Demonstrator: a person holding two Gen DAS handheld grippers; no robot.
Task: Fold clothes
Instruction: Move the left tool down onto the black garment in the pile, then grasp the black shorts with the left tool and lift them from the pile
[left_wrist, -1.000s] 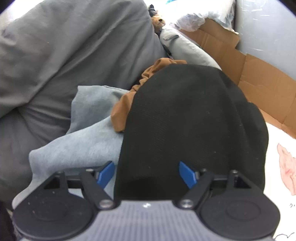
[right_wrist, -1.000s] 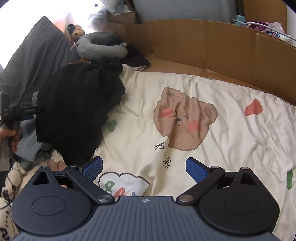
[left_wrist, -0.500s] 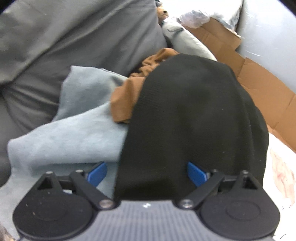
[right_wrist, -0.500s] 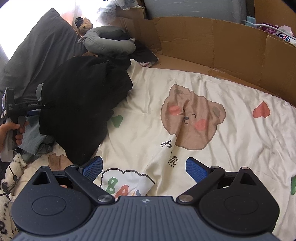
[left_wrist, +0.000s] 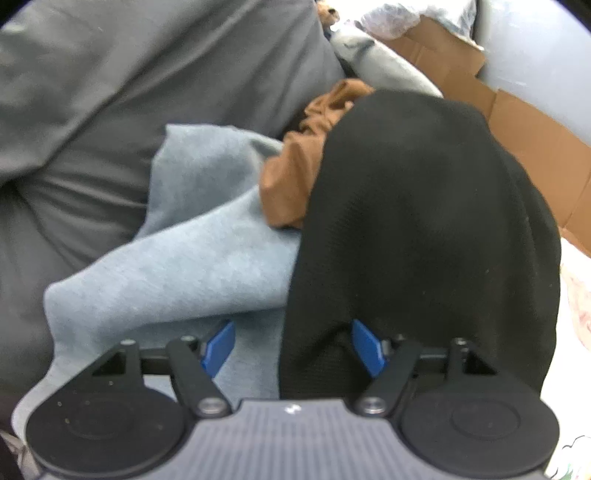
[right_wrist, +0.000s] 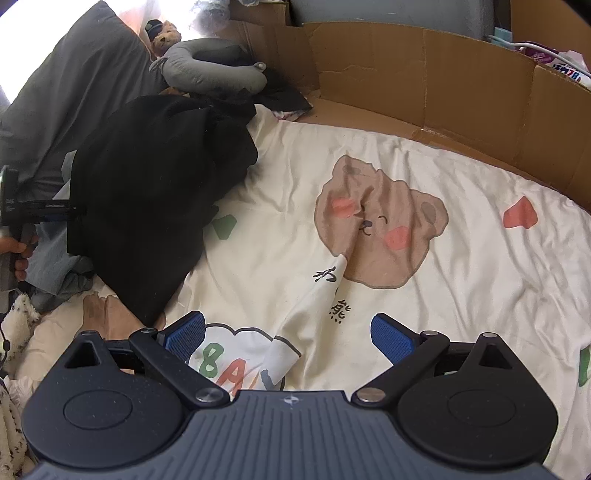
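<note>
A black knit garment (left_wrist: 424, 229) lies heaped over a pile of clothes; it also shows in the right wrist view (right_wrist: 147, 192). My left gripper (left_wrist: 291, 347) is open, its blue pads standing either side of the garment's near edge, with the cloth bunched between them. My right gripper (right_wrist: 291, 336) is open and empty above the cream bedsheet (right_wrist: 461, 258) with a bear print. A light blue-grey garment (left_wrist: 177, 258) and a brown garment (left_wrist: 295, 166) lie under the black one.
A dark grey pillow (left_wrist: 110, 92) stands left of the pile. A grey neck pillow (right_wrist: 210, 70) and a small teddy bear (right_wrist: 166, 33) lie at the back. Cardboard panels (right_wrist: 443, 74) wall the far side of the bed.
My left gripper's pads have drawn closer together around the black garment's edge, and the view has shifted a little left. The right gripper has drifted slightly; the bear print sits more to the right.
</note>
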